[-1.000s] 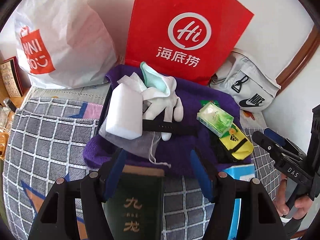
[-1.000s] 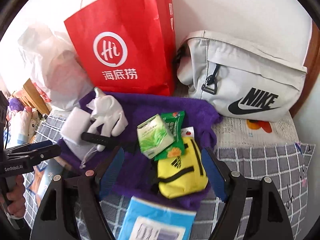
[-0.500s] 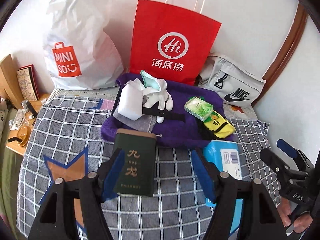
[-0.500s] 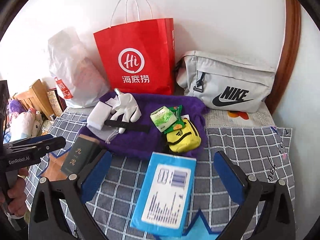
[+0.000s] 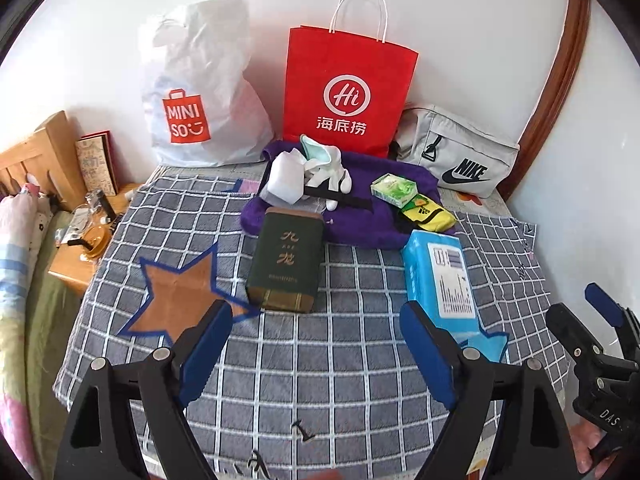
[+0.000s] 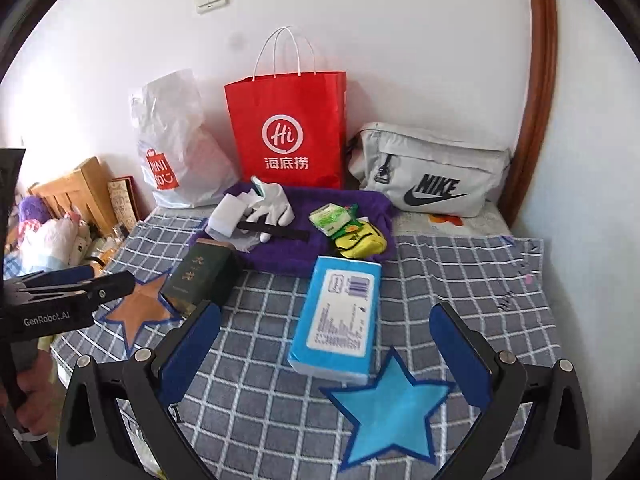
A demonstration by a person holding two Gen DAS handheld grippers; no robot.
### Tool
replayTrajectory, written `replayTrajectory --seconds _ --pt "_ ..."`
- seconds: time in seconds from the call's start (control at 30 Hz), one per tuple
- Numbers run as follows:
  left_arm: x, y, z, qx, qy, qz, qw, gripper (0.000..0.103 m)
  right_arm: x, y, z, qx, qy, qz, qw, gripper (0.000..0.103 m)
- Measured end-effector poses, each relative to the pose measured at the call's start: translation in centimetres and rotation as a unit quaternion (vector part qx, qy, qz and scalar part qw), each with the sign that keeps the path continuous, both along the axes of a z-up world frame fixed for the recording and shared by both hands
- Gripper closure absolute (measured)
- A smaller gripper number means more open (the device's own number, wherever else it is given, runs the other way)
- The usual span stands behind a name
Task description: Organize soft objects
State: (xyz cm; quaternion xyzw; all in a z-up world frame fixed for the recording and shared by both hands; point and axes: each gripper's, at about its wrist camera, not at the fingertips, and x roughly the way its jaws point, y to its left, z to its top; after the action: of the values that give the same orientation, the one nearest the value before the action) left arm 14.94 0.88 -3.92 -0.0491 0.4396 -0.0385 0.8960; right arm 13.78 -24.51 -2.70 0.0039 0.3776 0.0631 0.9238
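Observation:
On the checked cloth a purple towel [image 5: 360, 216] [image 6: 304, 256] carries a white foam block [image 5: 285, 182], a white glove [image 5: 328, 168] [image 6: 272, 204], a green tissue pack [image 5: 394, 190] [image 6: 329, 218] and a yellow pouch [image 5: 427, 216] [image 6: 360, 242]. In front of it lie a dark green box [image 5: 285, 260] [image 6: 202, 274] and a blue tissue pack [image 5: 440, 280] [image 6: 336, 316]. My left gripper [image 5: 316, 344] hovers low in front of the green box, its jaws opening with nothing between them. My right gripper [image 6: 324, 350] stands open and empty, its jaws level with the blue pack's near end.
A white Miniso bag [image 5: 196, 92], a red paper bag [image 5: 348, 92] and a grey Nike bag [image 5: 456, 156] stand against the back wall. A brown star patch [image 5: 180, 296] and a blue star patch [image 6: 390, 412] mark the cloth. A wooden side table [image 5: 80, 248] sits left.
Both grippers have pulled back and up from the purple towel, so the whole cloth shows. Both sets of jaws have widened. The green box and blue pack lie farther ahead.

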Motion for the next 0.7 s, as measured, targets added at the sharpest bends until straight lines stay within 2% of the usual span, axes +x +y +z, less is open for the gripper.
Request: replayTrajectory --seconds 0.3,0.53,0.7 --pt "-6.6 -1.1 1.3 0.044 -0.041 0.003 0.9982 0.018 -7.1 -0.3 1.0 -0.004 -0.008 -0.017 1.000 0.000" --pt "-10.1 -1.5 2.7 0.039 -0.070 0.003 0.9968 0.018 -11.2 -1.3 2.7 0.005 -0.031 -0.026 0.999 0.000" --pt "-11.7 -2.6 3.6 0.045 -0.086 -0.003 0.9953 0.018 -12.8 -1.8 3.3 0.005 -0.040 -0.028 0.999 0.000"
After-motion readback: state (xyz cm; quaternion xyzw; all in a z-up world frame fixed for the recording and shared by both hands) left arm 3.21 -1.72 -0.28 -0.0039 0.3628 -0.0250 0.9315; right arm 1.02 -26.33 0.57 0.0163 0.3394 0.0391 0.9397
